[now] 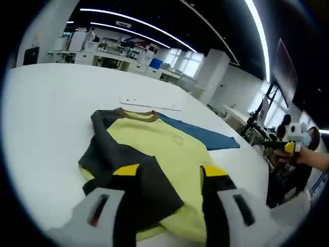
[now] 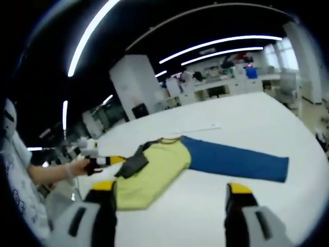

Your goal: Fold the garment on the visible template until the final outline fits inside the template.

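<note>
Both jaws of the left gripper (image 1: 170,177) are spread wide over the yellow long-sleeved shirt (image 1: 164,146) laid on the white table (image 1: 46,118), while the right gripper (image 2: 172,194) is also held open above it.

**Occlusions and unclear detail**

Left gripper view: the left tool (image 1: 170,177) hides the near hem of the shirt (image 1: 159,149). The folded dark sleeve (image 1: 128,164) covers part of the yellow front. The chest emblem (image 1: 178,139) is too small to read.

Right gripper view: the white strip (image 2: 198,128) behind the collar is blurred.
</note>
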{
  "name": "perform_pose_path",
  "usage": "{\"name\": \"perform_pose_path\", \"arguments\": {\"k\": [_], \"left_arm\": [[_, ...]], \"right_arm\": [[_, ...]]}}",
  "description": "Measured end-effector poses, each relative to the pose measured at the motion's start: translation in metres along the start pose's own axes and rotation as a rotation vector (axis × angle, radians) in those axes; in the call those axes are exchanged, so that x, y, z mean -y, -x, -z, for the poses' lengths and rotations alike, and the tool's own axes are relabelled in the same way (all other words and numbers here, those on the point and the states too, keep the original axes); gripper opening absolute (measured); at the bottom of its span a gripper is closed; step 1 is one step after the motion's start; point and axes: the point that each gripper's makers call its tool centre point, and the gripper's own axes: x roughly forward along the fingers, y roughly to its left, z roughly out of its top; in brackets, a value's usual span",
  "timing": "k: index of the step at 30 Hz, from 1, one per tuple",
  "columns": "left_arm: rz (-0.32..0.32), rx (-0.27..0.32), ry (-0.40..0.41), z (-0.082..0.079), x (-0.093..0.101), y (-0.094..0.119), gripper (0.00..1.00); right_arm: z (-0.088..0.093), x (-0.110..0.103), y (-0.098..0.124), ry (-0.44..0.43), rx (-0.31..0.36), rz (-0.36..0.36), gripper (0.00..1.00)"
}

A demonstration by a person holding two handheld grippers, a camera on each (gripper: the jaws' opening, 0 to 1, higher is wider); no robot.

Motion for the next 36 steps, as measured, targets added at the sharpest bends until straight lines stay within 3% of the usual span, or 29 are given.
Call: {"name": "perform_pose_path", "arguments": {"k": [6,14,18,23,26,28,36], "left_arm": [[-0.009,0.006,0.017,-0.003,-0.006,0.006,0.78],[-0.04,-0.021,0.061,0.003,-0.024,0.015,0.92],[-0.092,-0.041,0.083,0.011,-0.041,0.02,0.84],[-0.164,-0.059,0.12,0.019,-0.057,0.022,0.72],[-0.195,-0.084,0.181,0.036,-0.078,0.024,0.57],[-0.191,-0.049,0.235,0.036,-0.077,0.025,0.47],[-0.215,-0.053,0.276,0.047,-0.09,0.03,0.24]], "right_arm": [[0.0,0.001,-0.001,0.006,-0.005,0.002,0.88],[0.003,0.006,0.0,0.057,-0.031,0.038,0.99],[0.01,0.006,-0.002,0.114,-0.068,0.055,0.99],[0.011,0.005,-0.004,0.097,-0.067,0.042,0.99],[0.012,0.004,-0.005,0.089,-0.066,0.039,0.99],[0.013,0.004,-0.005,0.087,-0.067,0.036,0.99],[0.016,0.002,-0.002,0.068,-0.065,0.042,0.99]]}}
